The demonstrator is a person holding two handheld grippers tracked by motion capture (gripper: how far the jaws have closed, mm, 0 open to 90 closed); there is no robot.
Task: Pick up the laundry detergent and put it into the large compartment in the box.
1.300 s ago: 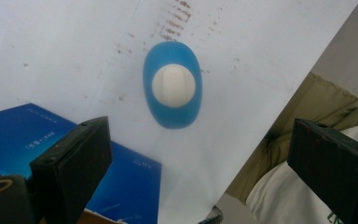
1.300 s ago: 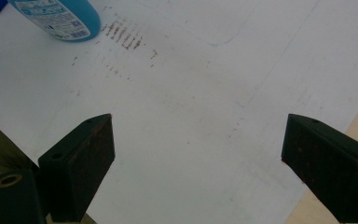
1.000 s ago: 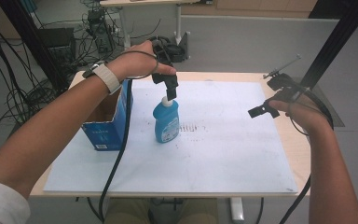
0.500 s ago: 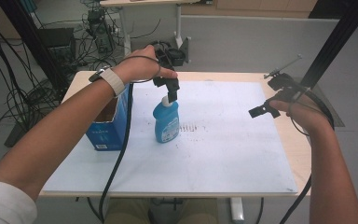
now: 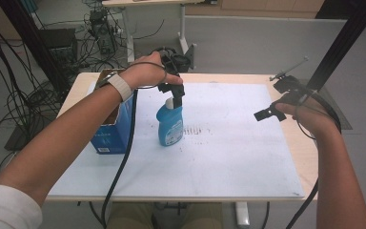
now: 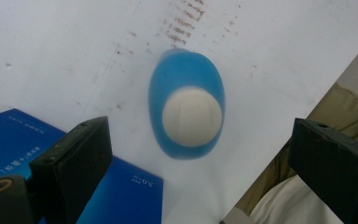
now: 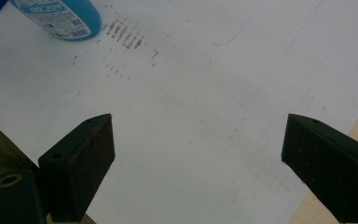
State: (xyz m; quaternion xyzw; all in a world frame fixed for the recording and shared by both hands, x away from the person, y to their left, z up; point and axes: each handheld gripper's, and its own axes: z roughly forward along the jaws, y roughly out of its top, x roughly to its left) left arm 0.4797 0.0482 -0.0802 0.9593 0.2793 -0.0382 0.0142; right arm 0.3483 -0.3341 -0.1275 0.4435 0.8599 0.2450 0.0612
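Note:
A blue bottle (image 5: 170, 126) with a white cap (image 6: 192, 116) stands upright on the white mat (image 5: 228, 157). My left gripper (image 5: 176, 97) hangs right over its top, pointing down. In the left gripper view the left gripper (image 6: 198, 127) is open, its jaws wide on either side of the cap and above it, holding nothing. My right gripper (image 5: 266, 113) hovers over the mat's right part, far from the bottle. In the right gripper view the right gripper (image 7: 198, 121) is open and empty, with the bottle's base (image 7: 60, 17) at the top left.
A blue cardboard box (image 5: 113, 130) stands just left of the bottle, near the mat's left edge; its top (image 6: 14, 140) lies under the left jaw. Brown marks (image 5: 195, 131) stain the mat beside the bottle. Cables and equipment sit on the floor behind the table.
The left forearm has swung slightly rightward and the left gripper has dipped a little over the bottle's cap. The right gripper has held still.

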